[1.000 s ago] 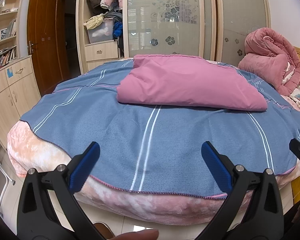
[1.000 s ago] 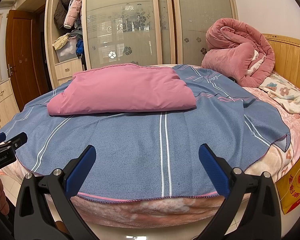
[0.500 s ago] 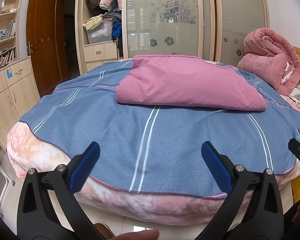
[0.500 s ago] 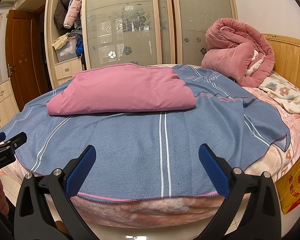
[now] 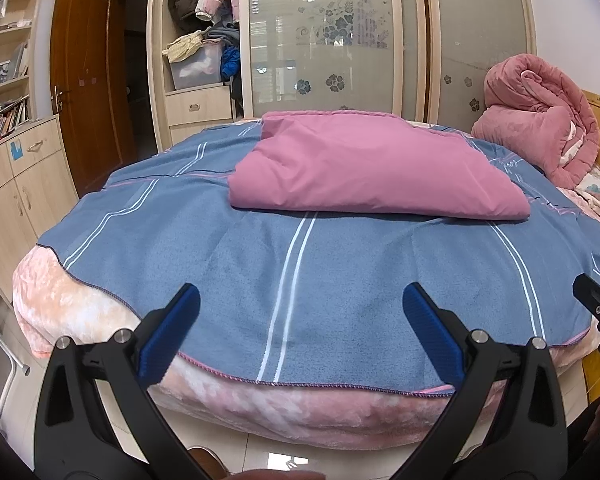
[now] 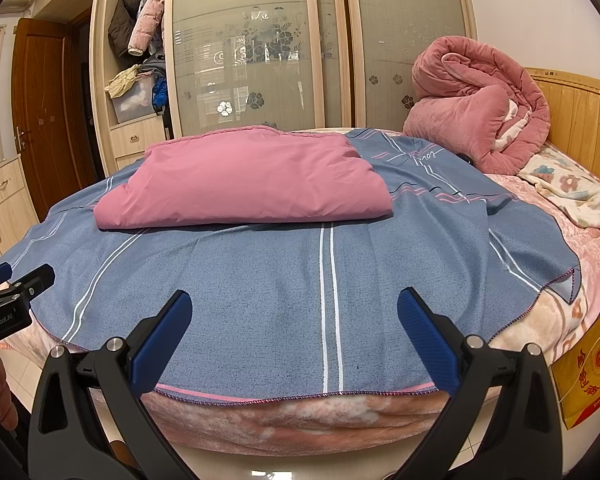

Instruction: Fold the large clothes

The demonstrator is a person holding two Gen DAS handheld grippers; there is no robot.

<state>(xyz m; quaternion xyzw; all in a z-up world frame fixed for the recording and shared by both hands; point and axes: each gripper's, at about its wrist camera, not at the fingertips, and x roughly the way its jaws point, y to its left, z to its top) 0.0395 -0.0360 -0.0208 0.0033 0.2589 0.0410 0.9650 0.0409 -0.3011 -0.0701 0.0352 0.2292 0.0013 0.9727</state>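
A pink garment (image 5: pixel 372 172) (image 6: pixel 244 180) lies folded into a flat rectangle in the middle of a blue striped sheet (image 5: pixel 300 272) (image 6: pixel 284 292) spread over the bed. My left gripper (image 5: pixel 300 328) hovers wide open over the sheet's near edge, holding nothing. My right gripper (image 6: pixel 294 332) is likewise open and empty above the same front edge, to the right of the left one. Each gripper's body shows at the margin of the other's view. Both stay well short of the pink garment.
A rolled pink quilt (image 6: pixel 480 108) and a floral blanket (image 6: pixel 572 188) lie by the wooden headboard (image 6: pixel 580 120) on the right. A wardrobe (image 5: pixel 340 40) with frosted sliding doors stands behind the bed; cabinets (image 5: pixel 16 184) and a brown door (image 5: pixel 88 76) are at left.
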